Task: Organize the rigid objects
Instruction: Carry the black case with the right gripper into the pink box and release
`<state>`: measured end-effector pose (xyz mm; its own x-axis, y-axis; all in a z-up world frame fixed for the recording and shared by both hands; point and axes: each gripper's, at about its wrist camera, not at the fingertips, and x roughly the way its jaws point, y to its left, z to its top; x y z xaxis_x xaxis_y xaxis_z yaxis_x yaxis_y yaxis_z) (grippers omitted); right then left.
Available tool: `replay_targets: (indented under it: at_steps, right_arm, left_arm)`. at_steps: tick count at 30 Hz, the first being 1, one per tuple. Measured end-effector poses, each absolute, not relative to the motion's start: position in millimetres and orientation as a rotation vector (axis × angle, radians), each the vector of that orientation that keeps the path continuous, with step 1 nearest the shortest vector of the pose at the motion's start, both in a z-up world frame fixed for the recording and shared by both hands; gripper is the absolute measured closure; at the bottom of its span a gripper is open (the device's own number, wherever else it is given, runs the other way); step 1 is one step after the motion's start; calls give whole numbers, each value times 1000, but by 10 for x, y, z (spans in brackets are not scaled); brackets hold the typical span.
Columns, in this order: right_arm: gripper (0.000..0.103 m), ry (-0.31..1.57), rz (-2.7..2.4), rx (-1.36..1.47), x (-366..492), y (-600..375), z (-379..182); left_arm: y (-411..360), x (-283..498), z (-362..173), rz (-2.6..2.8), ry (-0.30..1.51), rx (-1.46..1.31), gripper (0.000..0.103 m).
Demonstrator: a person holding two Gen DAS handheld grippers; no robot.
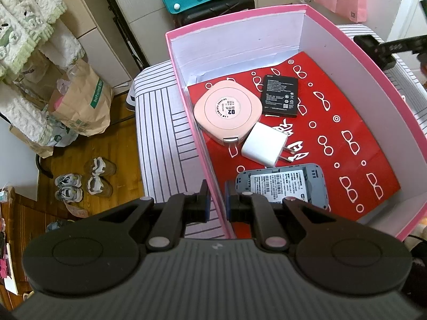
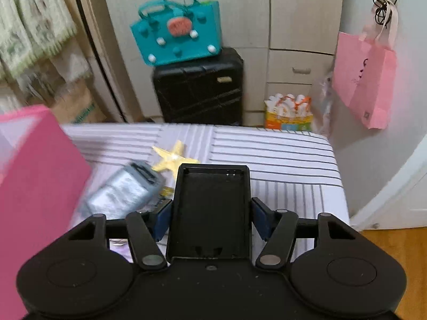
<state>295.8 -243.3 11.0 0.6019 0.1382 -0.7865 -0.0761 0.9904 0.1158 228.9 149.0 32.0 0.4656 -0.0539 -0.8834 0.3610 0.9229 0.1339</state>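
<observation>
My left gripper (image 1: 216, 202) is shut on the near left wall of the pink box (image 1: 186, 98), one finger on each side. Inside the box, on red patterned paper, lie a pink rounded case (image 1: 226, 113), a black battery (image 1: 280, 96), a white charger plug (image 1: 265, 144) and a grey device (image 1: 283, 184) lying back-up. My right gripper (image 2: 210, 214) is shut on a black rectangular cover (image 2: 210, 213) and holds it above the striped bed. The pink box (image 2: 37, 176) shows at the left of the right wrist view. A grey device (image 2: 125, 189) and a yellow starfish (image 2: 173, 157) lie on the bed.
The striped bed (image 2: 267, 154) carries everything. Behind it stand a black suitcase (image 2: 200, 88) with a teal bag (image 2: 178, 32), a cabinet and a hanging pink bag (image 2: 365, 80). Paper bags (image 1: 85, 101) and shoes (image 1: 85, 181) sit on the wooden floor at left.
</observation>
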Motion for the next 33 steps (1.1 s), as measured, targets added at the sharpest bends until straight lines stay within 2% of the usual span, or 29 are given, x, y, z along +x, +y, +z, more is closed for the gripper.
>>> replay_targets:
  at_steps: [8,14,18,23,33]
  right_arm:
    - [36,799,362,144,2601,-2014,813]
    - [36,771,589,34,2388,-1249,1142]
    - [36,752,633,-115,2329,-775,1140]
    - [36,821,643,-245,2566,-351,945]
    - [36,948,586,-433,2909,-102,447]
  left_arm:
    - [1507,2296,324,-268,1061,314,93]
    - [1503,2279,317,-259,1049,308,93]
    - [1540,2272,318,-262,1045,284,93]
    - [1539,2273,323,-261,1046,298,93]
    - [1549,2278,320,-268,1047,277,93]
